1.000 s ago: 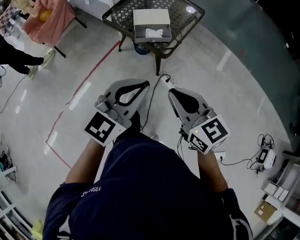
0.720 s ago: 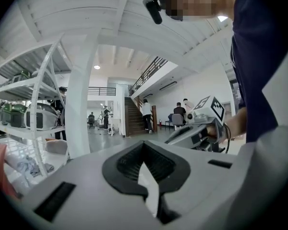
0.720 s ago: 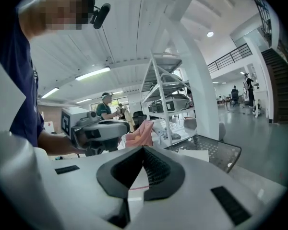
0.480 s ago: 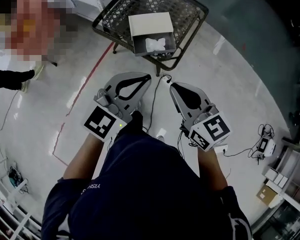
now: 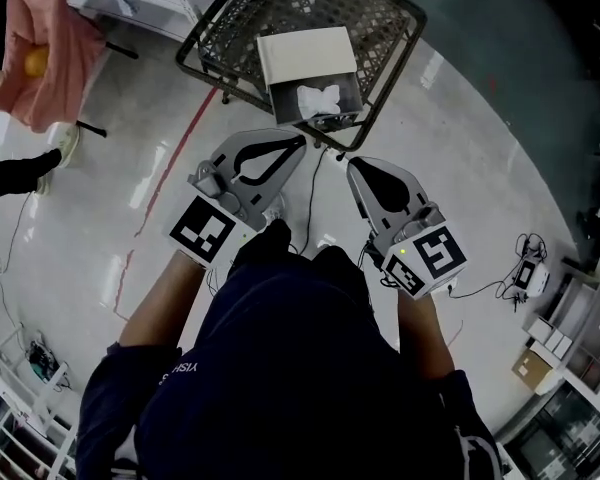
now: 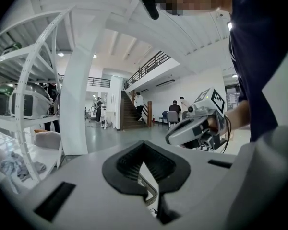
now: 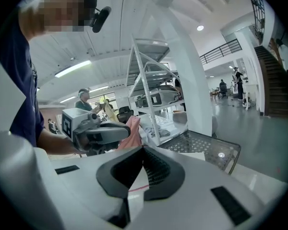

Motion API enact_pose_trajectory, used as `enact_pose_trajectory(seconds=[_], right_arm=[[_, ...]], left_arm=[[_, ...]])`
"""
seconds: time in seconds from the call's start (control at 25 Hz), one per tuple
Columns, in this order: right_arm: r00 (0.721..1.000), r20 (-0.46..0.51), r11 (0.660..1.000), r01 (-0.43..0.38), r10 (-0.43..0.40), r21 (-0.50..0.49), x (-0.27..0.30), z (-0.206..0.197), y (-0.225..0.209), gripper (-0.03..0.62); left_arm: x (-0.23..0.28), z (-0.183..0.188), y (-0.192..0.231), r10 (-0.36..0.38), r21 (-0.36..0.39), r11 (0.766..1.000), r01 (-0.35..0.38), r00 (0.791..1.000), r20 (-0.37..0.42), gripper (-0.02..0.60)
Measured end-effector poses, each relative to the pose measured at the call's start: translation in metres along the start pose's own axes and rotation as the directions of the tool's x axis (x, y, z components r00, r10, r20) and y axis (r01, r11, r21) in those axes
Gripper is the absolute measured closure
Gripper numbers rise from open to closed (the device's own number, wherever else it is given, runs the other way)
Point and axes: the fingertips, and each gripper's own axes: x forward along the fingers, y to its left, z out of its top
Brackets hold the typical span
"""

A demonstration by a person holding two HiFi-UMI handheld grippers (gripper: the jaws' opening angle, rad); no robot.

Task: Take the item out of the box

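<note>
Box [image 5: 305, 56] on mesh tabletop [image 5: 395, 43], straight ahead of both grippers, open end facing person. White item [image 5: 317, 98] lies in that open end. Left gripper [image 5: 301, 141] clenched, empty, tip nearer item. Right gripper [image 5: 353, 163] clenched, empty, slightly farther. Neither touches box.

Head camera steeply above box [image 5: 305, 58]

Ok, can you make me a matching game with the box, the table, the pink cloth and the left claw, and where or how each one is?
1. box
2. mesh table
3. pink cloth
4. left claw

a. shut, empty
b. under the box
c. upper left of the head view
d. has a crumpled white item inside

Pairs: 1-d, 2-b, 3-c, 4-a
</note>
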Motion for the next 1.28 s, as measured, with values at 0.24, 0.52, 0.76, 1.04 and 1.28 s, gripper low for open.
enact_pose_trajectory(seconds=[0.24, 0.52, 0.76, 1.04, 1.28], right_arm=[[1.0, -0.02, 1.0, -0.011, 0.011, 0.016, 0.016, 0.001, -0.011, 0.572], [0.997, -0.053, 0.997, -0.059, 0.061, 0.039, 0.039, -0.014, -0.046, 0.572], [0.987, -0.088, 0.989, -0.126, 0.133, 0.078, 0.053, -0.03, -0.073, 0.572], [0.976, -0.128, 0.98, -0.164, 0.178, 0.115, 0.065, -0.046, -0.11, 0.572], [0.966, -0.153, 0.971, -0.187, 0.209, 0.146, 0.076, -0.064, -0.134, 0.572]], left_arm=[[0.014, -0.014, 0.018, -0.004, -0.008, 1.0, 0.004, 0.999, -0.037, 0.577], [0.048, -0.049, 0.041, 0.018, -0.015, 1.0, -0.02, 0.994, -0.105, 0.575], [0.083, -0.088, 0.055, 0.039, -0.023, 0.999, -0.044, 0.982, -0.183, 0.575], [0.129, -0.138, 0.068, 0.023, -0.011, 1.0, -0.027, 0.963, -0.267, 0.575], [0.158, -0.176, 0.074, -0.008, 0.01, 1.0, 0.012, 0.941, -0.339, 0.574]])
